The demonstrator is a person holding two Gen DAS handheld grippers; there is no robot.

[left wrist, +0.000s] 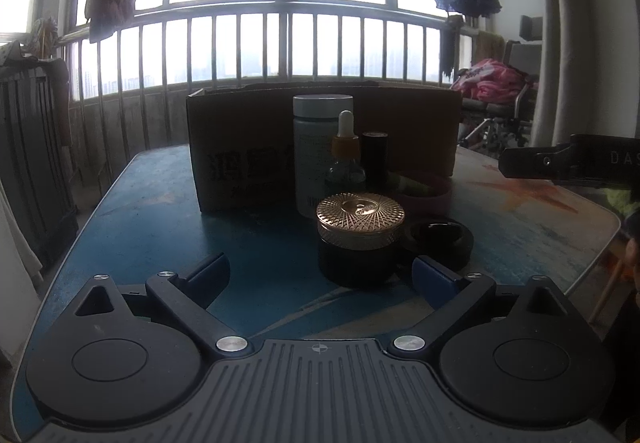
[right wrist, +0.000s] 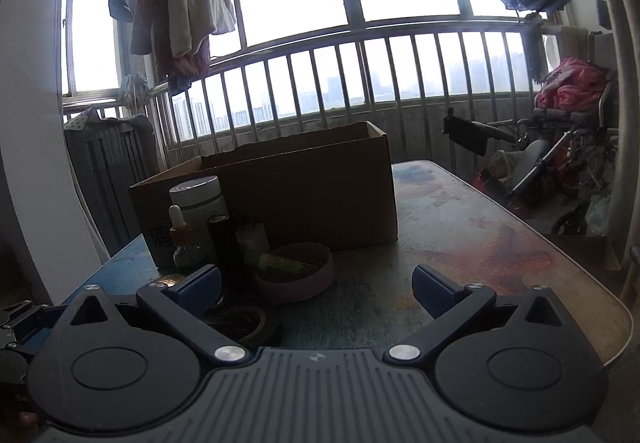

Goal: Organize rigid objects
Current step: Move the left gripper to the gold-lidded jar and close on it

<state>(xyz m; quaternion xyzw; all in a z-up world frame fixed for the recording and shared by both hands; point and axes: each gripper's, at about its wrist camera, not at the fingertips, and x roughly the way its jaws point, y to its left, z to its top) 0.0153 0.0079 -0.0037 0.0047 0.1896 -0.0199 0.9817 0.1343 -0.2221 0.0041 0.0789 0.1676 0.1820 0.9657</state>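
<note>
A black jar with a gold lid [left wrist: 360,235] stands on the table just beyond my open left gripper [left wrist: 320,275]. Behind it stand a white bottle [left wrist: 320,147], a dropper bottle [left wrist: 346,155] and a dark tube [left wrist: 375,155]. A black tape roll [left wrist: 438,239] lies right of the jar. A pink dish [right wrist: 296,277] holds a green stick [right wrist: 286,263]. My right gripper [right wrist: 318,287] is open and empty, with the tape roll [right wrist: 244,323] by its left finger. An open cardboard box [right wrist: 288,187] stands behind the items.
The table [right wrist: 480,243] ends at a rounded edge on the right. A balcony railing [left wrist: 280,43] runs behind. A wheelchair with pink cloth [right wrist: 560,147] stands at the right. A dark cabinet [left wrist: 36,163] stands at the left.
</note>
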